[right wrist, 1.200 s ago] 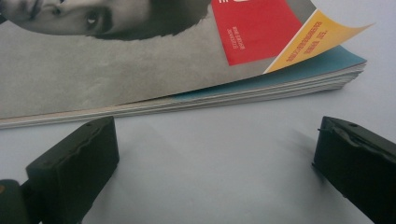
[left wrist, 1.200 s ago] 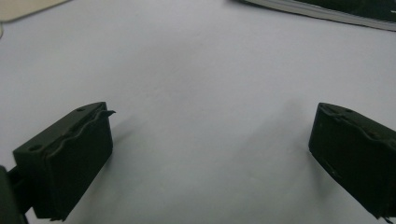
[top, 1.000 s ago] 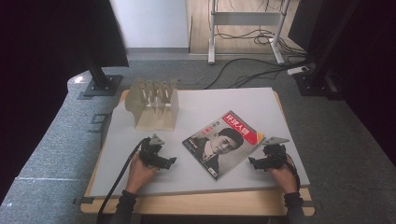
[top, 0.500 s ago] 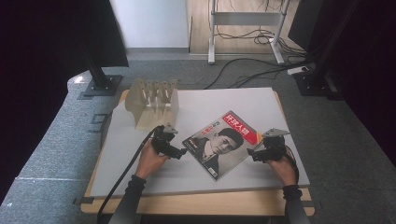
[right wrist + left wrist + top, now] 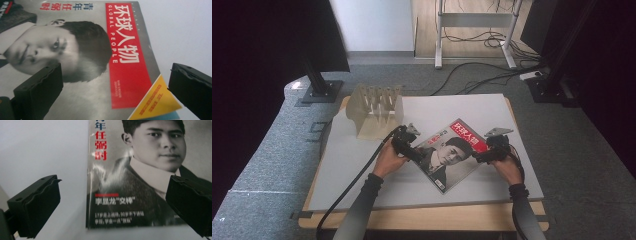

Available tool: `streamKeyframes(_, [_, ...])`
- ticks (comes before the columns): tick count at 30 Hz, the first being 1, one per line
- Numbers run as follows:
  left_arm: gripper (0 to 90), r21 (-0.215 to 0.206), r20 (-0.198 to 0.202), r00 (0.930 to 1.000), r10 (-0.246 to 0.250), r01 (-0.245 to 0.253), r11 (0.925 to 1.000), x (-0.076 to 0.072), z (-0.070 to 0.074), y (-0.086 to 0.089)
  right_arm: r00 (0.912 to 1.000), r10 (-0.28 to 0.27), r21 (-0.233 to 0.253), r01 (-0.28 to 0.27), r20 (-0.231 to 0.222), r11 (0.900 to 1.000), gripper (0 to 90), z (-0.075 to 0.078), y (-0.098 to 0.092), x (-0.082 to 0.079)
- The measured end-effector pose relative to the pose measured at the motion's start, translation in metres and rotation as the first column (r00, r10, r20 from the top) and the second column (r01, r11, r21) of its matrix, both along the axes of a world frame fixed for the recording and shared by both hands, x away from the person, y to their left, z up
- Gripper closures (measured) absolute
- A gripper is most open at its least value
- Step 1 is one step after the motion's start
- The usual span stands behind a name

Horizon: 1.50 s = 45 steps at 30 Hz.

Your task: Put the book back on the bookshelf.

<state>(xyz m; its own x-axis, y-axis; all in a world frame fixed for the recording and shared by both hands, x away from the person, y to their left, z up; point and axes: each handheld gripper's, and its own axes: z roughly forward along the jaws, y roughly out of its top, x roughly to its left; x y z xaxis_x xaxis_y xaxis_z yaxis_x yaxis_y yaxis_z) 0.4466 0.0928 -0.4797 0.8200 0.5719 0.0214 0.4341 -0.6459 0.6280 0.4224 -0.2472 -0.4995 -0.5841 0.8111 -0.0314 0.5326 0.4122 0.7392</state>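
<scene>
You have a magazine (image 5: 449, 152) lying flat and closed, cover up, on the white table top, turned at a slant so one corner points toward your edge. Its cover carries a black-and-white portrait of a person in a dark coat and pale collar, a red masthead block with white Chinese characters and the words GLOBAL PEOPLE, and a yellow triangle at one corner. Red and white text lines run along its spine side and lower part.
</scene>
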Motion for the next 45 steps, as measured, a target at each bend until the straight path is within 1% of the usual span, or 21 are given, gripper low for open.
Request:
streamKeyframes(1, [0.0, 0.000, 0.000, 1.0000, 0.000, 0.000, 1.0000, 0.000, 0.000, 0.000, 1.0000, 0.000, 0.000, 0.000, 0.000, 1.000, 0.0, 0.000, 0.000, 0.000])
streamKeyframes(2, [0.0, 0.002, 0.002, 1.0000, 0.005, -0.005, 1.0000, 0.006, -0.003, -0.003, 1.0000, 0.001, -0.005, -0.001, -0.006, 1.000, 0.0, -0.003, -0.001, 0.007])
streamKeyframes(3, [0.0, 0.002, 0.002, 1.0000, 0.005, -0.005, 1.0000, 0.006, -0.003, -0.003, 1.0000, -0.001, -0.005, 0.001, -0.009, 1.000, 0.0, -0.004, -0.002, 0.009])
streamKeyframes(4, [0.0, -0.002, -0.010, 0.9999, 0.011, -0.011, 0.9999, 0.013, -0.008, -0.006, 0.9999, -0.002, -0.008, 0.002, -0.013, 1.000, 0.0, -0.006, -0.004, 0.013])
streamKeyframes(6, [0.0, 0.004, -0.006, 0.9999, 0.013, -0.013, 0.9999, 0.017, -0.014, -0.008, 0.9998, -0.008, -0.008, 0.008, -0.017, 1.000, 0.0, -0.010, -0.006, 0.018])
streamKeyframes(8, [0.0, -0.001, -0.007, 0.9999, 0.013, -0.013, 0.9999, 0.019, -0.017, -0.010, 0.9996, -0.009, -0.009, 0.008, -0.026, 1.000, 0.0, -0.012, -0.008, 0.021])
streamKeyframes(10, [0.0, -0.023, -0.026, 0.9996, 0.010, -0.011, 0.9997, 0.023, -0.025, -0.012, 0.9992, -0.009, -0.007, 0.009, -0.040, 1.000, 0.0, -0.019, -0.012, 0.028])
streamKeyframes(12, [0.0, -0.017, -0.027, 0.9996, 0.011, -0.011, 0.9998, 0.023, -0.028, -0.013, 0.9990, -0.006, -0.005, 0.005, -0.044, 1.000, 0.0, -0.020, -0.013, 0.029])
streamKeyframes(15, [0.0, -0.006, -0.052, 0.9986, -0.005, 0.005, 1.0000, 0.024, -0.038, -0.017, 0.9974, 0.022, 0.003, -0.022, -0.068, 1.000, 0.0, -0.027, -0.013, 0.033])
streamKeyframes(16, [0.0, -0.009, -0.059, 0.9982, -0.010, 0.010, 0.9999, 0.024, -0.040, -0.018, 0.9970, 0.029, 0.009, -0.028, -0.072, 1.000, 1.1, -0.028, -0.013, 0.033])
streamKeyframes(17, [0.0, -0.026, -0.075, 0.9971, -0.018, 0.016, 0.9995, 0.023, -0.041, -0.018, 0.9956, 0.038, 0.015, -0.037, -0.086, 0.999, 2.9, -0.030, -0.013, 0.034])
streamKeyframes(18, [0.0, -0.026, -0.075, 0.9971, -0.018, 0.016, 0.9995, 0.023, -0.041, -0.018, 0.9956, 0.038, 0.015, -0.037, -0.086, 0.999, 2.9, -0.030, -0.013, 0.034])
streamKeyframes(19, [0.0, -0.031, -0.079, 0.9961, -0.040, 0.038, 0.9988, 0.021, -0.042, -0.020, 0.9951, 0.040, 0.040, -0.037, -0.091, 0.999, 3.7, -0.031, -0.015, 0.033])
streamKeyframes(23, [0.0, -0.029, -0.081, 0.9949, -0.060, 0.058, 0.9979, 0.015, -0.042, -0.023, 0.9964, 0.036, 0.049, -0.032, -0.077, 0.998, 6.0, -0.032, -0.014, 0.029])
streamKeyframes(28, [0.0, -0.023, -0.081, 0.9953, -0.054, 0.052, 0.9984, 0.010, -0.042, -0.023, 0.9961, 0.033, 0.050, -0.029, -0.082, 0.998, 7.0, -0.031, -0.014, 0.025])
streamKeyframes(31, [0.0, -0.028, -0.082, 0.9952, -0.054, 0.052, 0.9983, 0.006, -0.042, -0.022, 0.9961, 0.041, 0.051, -0.037, -0.079, 0.998, 7.0, -0.031, -0.014, 0.019])
streamKeyframes(32, [0.0, -0.028, -0.082, 0.9951, -0.055, 0.053, 0.9982, 0.004, -0.042, -0.021, 0.9964, 0.041, 0.060, -0.037, -0.075, 0.998, 6.9, -0.032, -0.013, 0.013])
streamKeyframes(34, [0.0, -0.021, -0.085, 0.9948, -0.056, 0.054, 0.9983, 0.000, -0.042, -0.020, 0.9964, 0.046, 0.062, -0.042, -0.071, 0.997, 6.9, -0.033, -0.012, 0.008])
streamKeyframes(36, [0.0, -0.014, -0.088, 0.9943, -0.060, 0.059, 0.9982, -0.007, -0.041, -0.017, 0.9961, 0.055, 0.059, -0.051, -0.070, 0.997, 6.9, -0.032, -0.010, 0.003])
streamKeyframes(41, [0.0, -0.028, -0.076, 0.9948, -0.068, 0.066, 0.9974, -0.023, -0.042, -0.008, 0.9953, 0.068, 0.058, -0.064, -0.070, 0.996, 6.6, -0.033, -0.005, -0.012])
streamKeyframes(45, [0.0, -0.035, -0.073, 0.9947, -0.072, 0.069, 0.9970, -0.040, -0.043, 0.000, 0.9939, 0.088, 0.053, -0.084, -0.067, 0.995, 6.4, -0.033, 0.001, -0.026])
